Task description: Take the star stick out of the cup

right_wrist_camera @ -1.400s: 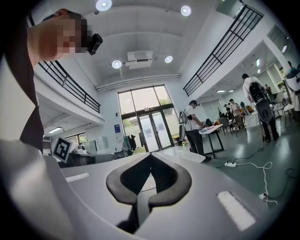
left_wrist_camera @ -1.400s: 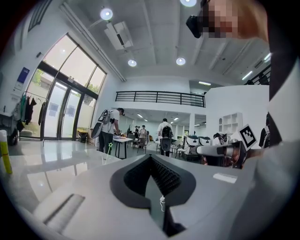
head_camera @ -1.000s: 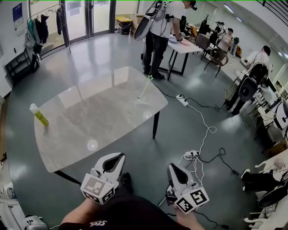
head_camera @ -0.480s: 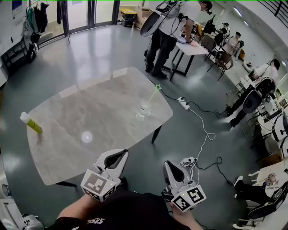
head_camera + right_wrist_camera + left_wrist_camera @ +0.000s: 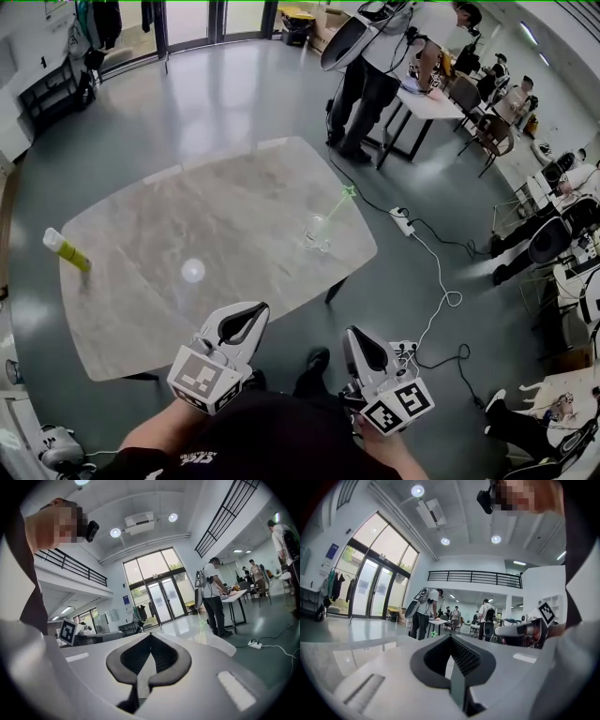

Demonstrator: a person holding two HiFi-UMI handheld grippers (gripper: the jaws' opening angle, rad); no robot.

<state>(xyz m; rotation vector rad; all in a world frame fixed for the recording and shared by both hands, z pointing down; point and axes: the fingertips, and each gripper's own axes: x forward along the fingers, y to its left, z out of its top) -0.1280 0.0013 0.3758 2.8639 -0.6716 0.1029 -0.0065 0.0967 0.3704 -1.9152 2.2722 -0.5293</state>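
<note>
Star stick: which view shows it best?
Head view: the whole star stick shows, leaning in the cup on the table. Right gripper view catches it faint and far off; left gripper view shows only its tiny green star.

The clear cup (image 5: 316, 233) is too small to make out, and the lower end of the star stick (image 5: 335, 210) blurs into it.

On table (image 5: 187, 216) rt side: cup (image 5: 316, 232) w/ star stick (image 5: 336, 208).
</note>
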